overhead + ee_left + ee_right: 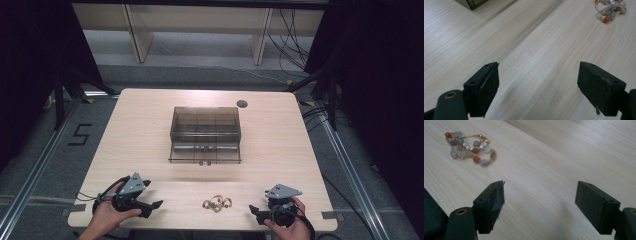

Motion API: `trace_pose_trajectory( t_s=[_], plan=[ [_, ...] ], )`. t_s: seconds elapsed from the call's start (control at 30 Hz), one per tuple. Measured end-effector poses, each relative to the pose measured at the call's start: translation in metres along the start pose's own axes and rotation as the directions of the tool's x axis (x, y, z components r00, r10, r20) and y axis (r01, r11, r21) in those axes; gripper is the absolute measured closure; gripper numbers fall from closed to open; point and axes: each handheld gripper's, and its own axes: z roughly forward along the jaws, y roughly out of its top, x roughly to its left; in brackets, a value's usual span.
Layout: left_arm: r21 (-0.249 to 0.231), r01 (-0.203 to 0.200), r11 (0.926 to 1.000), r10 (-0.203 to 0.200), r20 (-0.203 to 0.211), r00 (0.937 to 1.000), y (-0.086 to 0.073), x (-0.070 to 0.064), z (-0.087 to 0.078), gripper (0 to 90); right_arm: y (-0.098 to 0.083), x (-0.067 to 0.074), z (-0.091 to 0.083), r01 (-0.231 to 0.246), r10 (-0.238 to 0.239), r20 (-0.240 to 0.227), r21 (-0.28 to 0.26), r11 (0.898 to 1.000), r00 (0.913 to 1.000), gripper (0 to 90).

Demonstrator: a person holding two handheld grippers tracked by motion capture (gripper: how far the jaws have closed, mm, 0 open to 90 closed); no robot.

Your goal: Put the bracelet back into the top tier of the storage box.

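- Bracelet (217, 203) w/ orange, grey & white beads lies on tabletop (280, 135) near front edge, btwn both claws.
- Left claw (153, 206): jaws wide apart, empty.
- Right claw (254, 212): jaws wide apart, empty.
- Smoky clear box (205, 134) at tabletop centre, well apart from bracelet.

Table (150, 125): box (205, 134) sits at centre, a bit toward far edge. Round hole (242, 103) in tabletop just behind box's right rear corner. Bracelet (217, 203) lies on table near front edge, in front of box, well apart from it. Left gripper (150, 206) at front-left corner area, left of bracelet; right gripper (254, 212) at front-right, right of bracelet; bracelet approx. midway betw. them, touching neither. In left gripper view bracelet (611, 10) is ahead & to the right, box corner (475, 3) far ahead-left. In right gripper view bracelet (469, 147) ahead-left. Shelf legs (260, 42) on floor behind table; cables (295, 45) behind-right.
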Motion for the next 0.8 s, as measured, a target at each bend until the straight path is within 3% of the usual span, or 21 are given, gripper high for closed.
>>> trace_pose_trajectory(
  t_s=[0.07, 0.3, 0.37, 0.4, 0.47, 0.53, 0.7, 0.8],
  plan=[
    [-0.004, 0.007, 1.0, -0.007, 0.002, 1.0, 0.0, -0.001, 0.0, 17.7, 0.0, 0.002, -0.001, -0.013, 0.013, -0.005, 0.029, 0.999, 0.9999, 24.9],
    [-0.005, 0.013, 0.9999, -0.013, 0.001, 0.9999, 0.0, 0.001, -0.001, 17.7, 0.005, 0.003, 0.0, 0.042, -0.041, -0.027, 0.047, 0.998, 0.9988, 29.7],
    [-0.006, -0.006, 1.0, 0.006, -0.011, 0.9999, 0.0, 0.002, -0.001, 17.7, 0.009, 0.005, 0.0, 0.058, -0.056, -0.036, 0.057, 0.997, 0.9978, 29.7],
    [-0.004, 0.012, 0.9999, -0.012, -0.004, 0.9999, 0.0, 0.001, -0.001, 17.7, 0.009, 0.005, 0.0, 0.058, -0.056, -0.036, 0.057, 0.997, 0.9978, 29.7],
    [-0.004, -0.012, 0.9999, 0.012, -0.007, 0.9999, 0.001, 0.001, -0.001, 17.7, 0.013, 0.01, -0.001, 0.073, -0.07, -0.04, 0.063, 0.995, 0.9967, 29.7],
    [-0.003, 0.004, 1.0, -0.004, -0.006, 1.0, 0.0, 0.001, -0.001, 17.7, 0.015, 0.013, 0.001, 0.09, -0.089, -0.043, 0.045, 0.995, 0.9951, 29.6],
    [-0.003, -0.003, 1.0, 0.003, -0.018, 0.9998, 0.001, 0.003, -0.002, 17.7, 0.025, 0.019, 0.001, 0.132, -0.126, -0.079, 0.082, 0.988, 0.9889, 28.7],
    [-0.006, 0.014, 0.9999, -0.014, -0.019, 0.9997, 0.0, 0.002, -0.002, 17.8, 0.03, 0.022, 0.003, 0.147, -0.14, -0.083, 0.087, 0.985, 0.9867, 27.8]
  ],
)
